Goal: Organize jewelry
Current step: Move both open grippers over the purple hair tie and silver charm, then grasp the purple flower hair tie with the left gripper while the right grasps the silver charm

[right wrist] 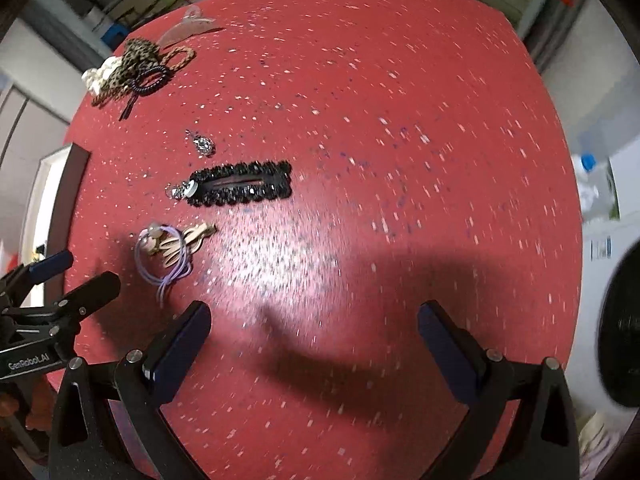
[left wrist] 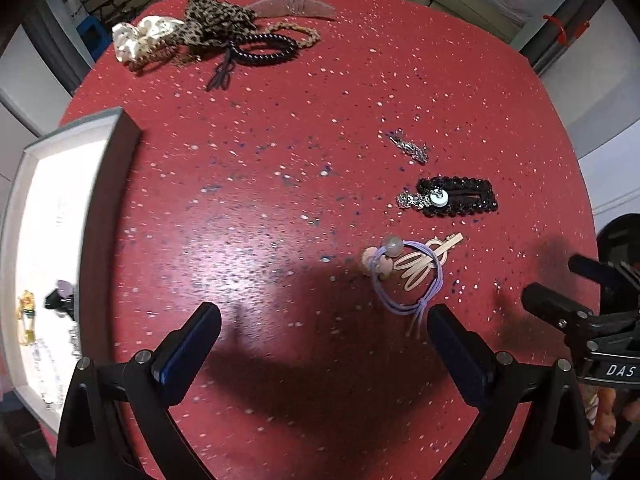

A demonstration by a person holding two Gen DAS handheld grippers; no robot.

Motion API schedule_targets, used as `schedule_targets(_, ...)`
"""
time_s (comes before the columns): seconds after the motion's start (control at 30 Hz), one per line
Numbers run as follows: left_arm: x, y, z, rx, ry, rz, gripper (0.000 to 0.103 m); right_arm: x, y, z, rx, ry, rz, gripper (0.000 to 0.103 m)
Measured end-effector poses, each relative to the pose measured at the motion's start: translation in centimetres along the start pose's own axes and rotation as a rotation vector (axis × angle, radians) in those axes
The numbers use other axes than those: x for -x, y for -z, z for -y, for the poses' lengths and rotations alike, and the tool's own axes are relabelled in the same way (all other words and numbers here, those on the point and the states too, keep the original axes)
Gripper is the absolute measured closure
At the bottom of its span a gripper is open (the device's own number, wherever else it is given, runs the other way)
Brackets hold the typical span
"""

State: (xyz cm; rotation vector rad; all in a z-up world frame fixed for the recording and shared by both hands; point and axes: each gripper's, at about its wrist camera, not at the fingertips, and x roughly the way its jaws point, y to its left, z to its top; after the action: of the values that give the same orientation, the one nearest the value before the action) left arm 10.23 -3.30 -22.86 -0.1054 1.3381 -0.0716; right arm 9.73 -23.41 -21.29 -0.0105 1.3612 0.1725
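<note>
On a round red table lie a black beaded hair clip, a silver earring behind it, and a lilac hair tie wound around a beige clip. My left gripper hovers open above the table, empty, just left of the lilac tie. In the right wrist view the black clip and the lilac tie lie ahead to the left of my open, empty right gripper. The left gripper's fingers show at that view's left edge.
A white-lined jewelry tray with several small pieces inside stands at the table's left edge. At the far side a pile of scrunchies, a black coil tie and a translucent claw clip sits. The right gripper shows at the right.
</note>
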Motion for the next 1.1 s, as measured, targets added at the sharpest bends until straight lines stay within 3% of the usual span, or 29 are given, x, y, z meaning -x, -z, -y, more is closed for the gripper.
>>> schedule_targets(0.33,-2.0,-0.4,0.3,0.026,-0.007,-0.007,0.002,-1.7,-2.7,-2.3,0.227,0.040,0.060,0.000)
schedule_targets(0.47,-2.3,-0.7,0.7,0.009,-0.030,-0.007,0.013,-2.3,-4.0,-2.7,0.276,0.060,0.071,0.000)
schedule_targets(0.7,-2.3,-0.8,1.3,0.010,-0.033,0.008,0.013,-1.3,-7.3,-2.2,0.156,-0.098,0.094,0.001)
schedule_targets(0.73,-2.3,-0.9,1.6,0.014,-0.034,0.015,0.013,-1.3,-7.9,-2.4,0.141,-0.120,0.094,0.004)
schedule_targets(0.83,-2.0,-0.9,2.2,0.013,-0.034,0.032,0.028,-2.0,-8.9,-4.0,0.150,-0.142,0.082,0.016)
schedule_targets(0.9,-1.9,-0.8,2.6,0.009,-0.036,0.040,0.030,-2.9,-9.5,-5.0,0.172,-0.155,0.062,0.027)
schedule_targets(1.0,-1.6,-0.7,3.1,0.003,-0.033,0.051,0.037,-4.2,-9.7,-6.2,0.193,-0.144,0.040,0.044)
schedule_targets(1.1,-1.6,-0.6,3.6,0.003,-0.027,0.057,0.040,-4.2,-9.7,-7.4,0.231,-0.110,0.058,0.052)
